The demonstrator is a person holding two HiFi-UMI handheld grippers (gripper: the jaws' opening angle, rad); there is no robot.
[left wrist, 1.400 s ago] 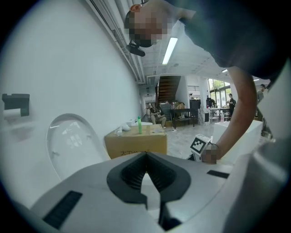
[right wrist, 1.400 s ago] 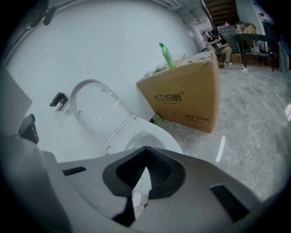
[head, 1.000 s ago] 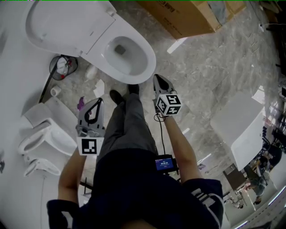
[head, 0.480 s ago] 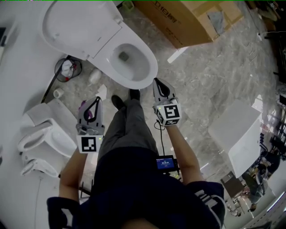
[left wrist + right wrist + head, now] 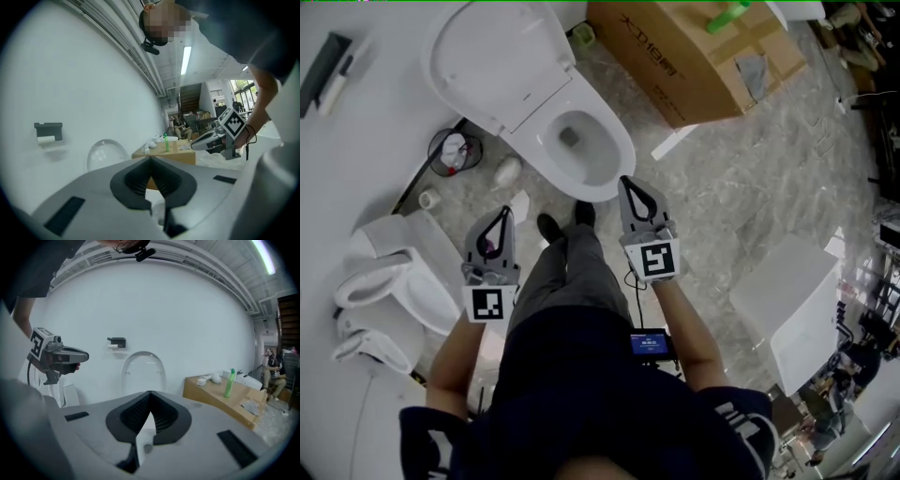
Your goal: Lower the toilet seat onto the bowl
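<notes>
Dead ahead of the person's black shoes [image 5: 562, 221]: toilet bowl [image 5: 602, 173], white glossy ceramic, egg-shaped rim, open, dark drain hole at the bottom; toilet seat [image 5: 499, 64] is up, tipped back toward the white wall [image 5: 356, 131], clear of the bowl rim; smooth rounded oval, shiny highlights on it in the right gripper view.

Left gripper [image 5: 502, 214]: grey plastic shell, black ribbed pads; jaws closed tip to tip, nothing between them; held low on the person's left, near the leg, well apart from the seat.

Right gripper [image 5: 627, 184]: same build; jaws clenched together, empty; tip sits just beside the front edge of the bowl in the head view, not touching it as far as I can tell; pointed straight at the upright seat.

Floor [image 5: 741, 169]: grey marble-pattern, polished.

Right of the toilet: brown cardboard box [image 5: 694, 52], taped seams, green plastic bottle [image 5: 727, 14] standing on top.

Left of the toilet: black wire bin [image 5: 453, 150], round, some white and red waste inside; small paper roll [image 5: 429, 199] lying on the floor near it; spare white ceramic toilets [image 5: 394, 281] on the floor further left.

On the wall left of the seat: dark paper holder [image 5: 116, 341] with a white roll under it.
</notes>
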